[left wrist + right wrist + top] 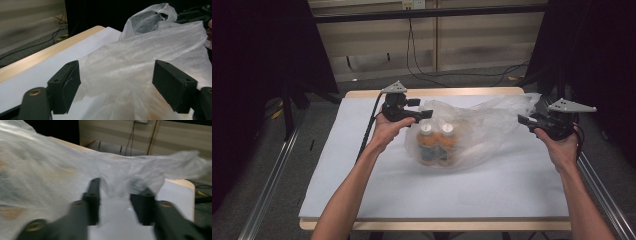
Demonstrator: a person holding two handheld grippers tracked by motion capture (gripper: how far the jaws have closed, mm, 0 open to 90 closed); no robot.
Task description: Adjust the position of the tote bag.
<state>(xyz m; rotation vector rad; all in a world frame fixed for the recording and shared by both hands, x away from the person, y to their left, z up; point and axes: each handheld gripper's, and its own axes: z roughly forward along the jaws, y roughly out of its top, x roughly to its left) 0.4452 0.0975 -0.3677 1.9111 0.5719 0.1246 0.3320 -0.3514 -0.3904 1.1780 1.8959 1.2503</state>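
**poster1:** Bag [477, 127] question, since it's the thing both claws are going for. Thin, clear, crinkly plastic, slumped on the white surface [362, 165] between the two claws, with two orange bottles [436, 145] with white caps standing side by side inside it. What looks risky to people here?

**poster2:** Mostly the film itself. From the left gripper view, the left claw [116, 83] has its jaws standing wide with a bunched fold of the bag lying in the gap, nothing pinched as far as the picture shows. If it closes now, it probably catches one loose layer, and that could slide out or stretch the moment there's a pull.

**poster1:** And the right claw [113, 200]?

**poster2:** That one's at the bag's far end from the bottles, near the handle loop. Jaws part open, film puffed up right ahead of the tips and maybe a bit between them. The picture is blurry, so whether the pads actually press on plastic can't be told. Doesn't look clamped though.

**poster1:** So neither has a real hold.

**poster2:** Seems so. The other worry is the bottles. They sit just beside the left claw, on its bag side. If either claw tugs the plastic sideways, they'd likely tip, roll inside the bag and drag it around. A hard one-sided pull could also twist the opening closed instead of spreading it.
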